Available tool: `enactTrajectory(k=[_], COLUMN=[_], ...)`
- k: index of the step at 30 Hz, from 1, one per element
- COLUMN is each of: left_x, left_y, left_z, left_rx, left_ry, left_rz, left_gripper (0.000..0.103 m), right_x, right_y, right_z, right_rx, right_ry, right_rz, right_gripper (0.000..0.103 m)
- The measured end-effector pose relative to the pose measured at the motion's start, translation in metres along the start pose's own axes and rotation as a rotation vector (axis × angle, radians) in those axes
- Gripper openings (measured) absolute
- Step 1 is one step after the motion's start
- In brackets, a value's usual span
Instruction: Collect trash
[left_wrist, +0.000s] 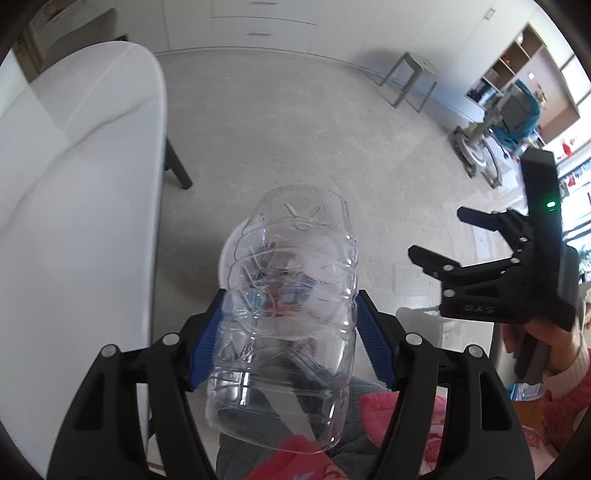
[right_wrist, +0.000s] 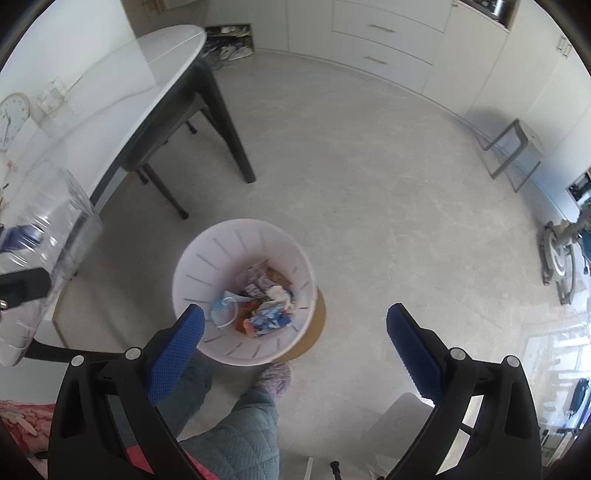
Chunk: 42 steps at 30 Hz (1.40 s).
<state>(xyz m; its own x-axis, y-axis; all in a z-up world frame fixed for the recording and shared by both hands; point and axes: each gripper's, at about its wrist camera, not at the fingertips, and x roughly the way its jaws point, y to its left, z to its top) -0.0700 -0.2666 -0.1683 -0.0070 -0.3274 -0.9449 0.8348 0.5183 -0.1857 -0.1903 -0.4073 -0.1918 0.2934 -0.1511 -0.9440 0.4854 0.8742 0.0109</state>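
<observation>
Pale grey floor (right_wrist: 369, 192), white cabinets (right_wrist: 384, 37) along the far wall, a white tabletop (left_wrist: 74, 184) at the left edge on dark legs.

Left gripper (left_wrist: 284, 332): jaws partway apart and clamped on a clear plastic bottle (left_wrist: 291, 280), blue pads (left_wrist: 207, 339) pressed against its ribbed sides. Bottle pointing away from the camera, base end farthest, held above the floor beside the tabletop edge. Neck end cut off behind the gripper body and a pink sleeve. Seen through the bottle: a white bin (left_wrist: 231, 254) below, only a sliver of its rim clear, the rest warped by the plastic.

Right gripper (right_wrist: 295, 328): jaws spread wide, nothing between them. Pointing steeply down at the bin, which stands on the floor over a brown round mat (right_wrist: 314, 328) and holds crumpled wrappers (right_wrist: 258, 302), mostly blue, white and red; single pieces hard to tell apart. Bin's near rim hidden behind the left blue pad.

Bottle again at the far left of the right wrist view, blurred and cut off by the frame edge. Below the bin, a slipper (right_wrist: 275, 380) and a quilted trouser leg (right_wrist: 236, 435). Stool (right_wrist: 517, 155) and a wheeled machine (right_wrist: 561, 254) at right, the latter partly cut off and unclear.
</observation>
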Motion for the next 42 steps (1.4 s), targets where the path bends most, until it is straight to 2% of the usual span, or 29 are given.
enactTrajectory(k=[2,4,7,9,12,17,23,30,42], left_x=[0.014,0.030,0.053,0.065,0.068,0.044,-0.001,-0.064,-0.116], left_y=[-0.005,-0.011,-0.017,-0.020,-0.023,-0.017,0.006,0.063,0.150], left_z=[0.006,0.012,0.018,0.019,0.020,0.017,0.013,-0.012,-0.082], left_rx=[0.006,-0.001,-0.019,-0.030,-0.037,-0.055,-0.114,-0.281,-0.549], left_ry=[0.032,0.060,0.097,0.130,0.134,0.080,-0.018,-0.129,-0.190], left_rz=[-0.020,-0.040,-0.036,-0.034,-0.018,0.002,0.074,0.148,0.280], left_gripper=[0.066,0.080,0.085,0.085,0.085,0.086,0.086,0.088,0.088], right_x=[-0.004,-0.007,-0.006,-0.005,-0.005,-0.007,-0.010,-0.021,-0.035], right_y=[-0.013,-0.023,-0.031,-0.033,-0.035,-0.024,0.006,0.064,0.171], right_z=[-0.002,-0.005,-0.008,-0.008,-0.009,-0.005,0.009,0.035,0.068], right_rx=[0.018,0.033,0.046,0.048,0.040,0.020,-0.024,-0.133,-0.357], right_ry=[-0.004,-0.007,-0.007,-0.003,-0.004,-0.015,-0.037,-0.078,-0.105], right_rz=[-0.014,-0.022,-0.025,-0.022,-0.017,0.010,0.070,0.150,0.273], right_gripper=[0.098,0.098,0.098,0.098,0.098,0.098,0.098,0.100,0.100])
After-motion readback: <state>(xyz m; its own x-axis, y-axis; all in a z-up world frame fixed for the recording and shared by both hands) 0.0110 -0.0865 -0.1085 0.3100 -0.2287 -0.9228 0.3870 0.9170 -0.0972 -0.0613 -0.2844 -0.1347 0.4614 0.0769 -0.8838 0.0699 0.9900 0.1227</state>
